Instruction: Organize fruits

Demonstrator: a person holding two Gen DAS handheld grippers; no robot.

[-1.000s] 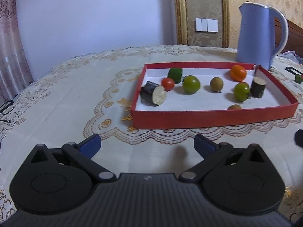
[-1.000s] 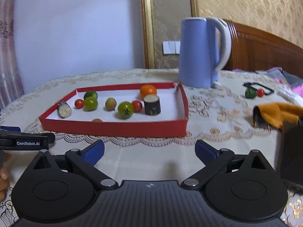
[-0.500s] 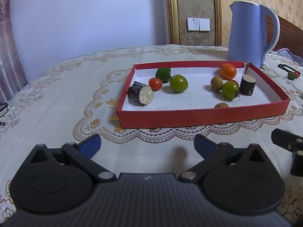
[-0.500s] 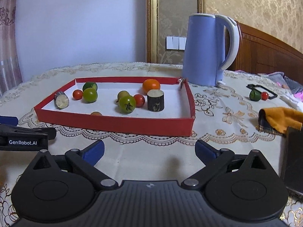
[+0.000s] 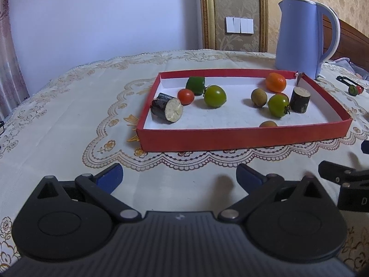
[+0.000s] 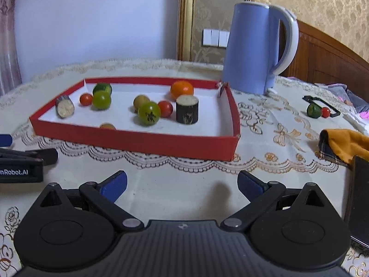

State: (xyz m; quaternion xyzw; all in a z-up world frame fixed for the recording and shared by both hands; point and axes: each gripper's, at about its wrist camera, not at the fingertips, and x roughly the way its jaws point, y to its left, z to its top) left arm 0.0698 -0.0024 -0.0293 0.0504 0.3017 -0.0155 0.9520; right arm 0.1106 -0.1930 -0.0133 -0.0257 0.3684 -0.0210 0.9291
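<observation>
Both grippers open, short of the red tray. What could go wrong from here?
1. The round fruit lies loose: the green tomato touches the red tomato, so gripping one may roll the other.
2. The near wall of the red tray stands between the right gripper and the fruit; a low approach could shove it.
3. The left gripper is close alongside; they may collide.

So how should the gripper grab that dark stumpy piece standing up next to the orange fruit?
Probably best from above, with the fingers closing across the round sides of the upright cut piece, just under its flat pale top. It stands on end, so the sides are straight and even. The red tomato sits close on one side, so place the fingers front and back. The right gripper is open and nearer.
</observation>
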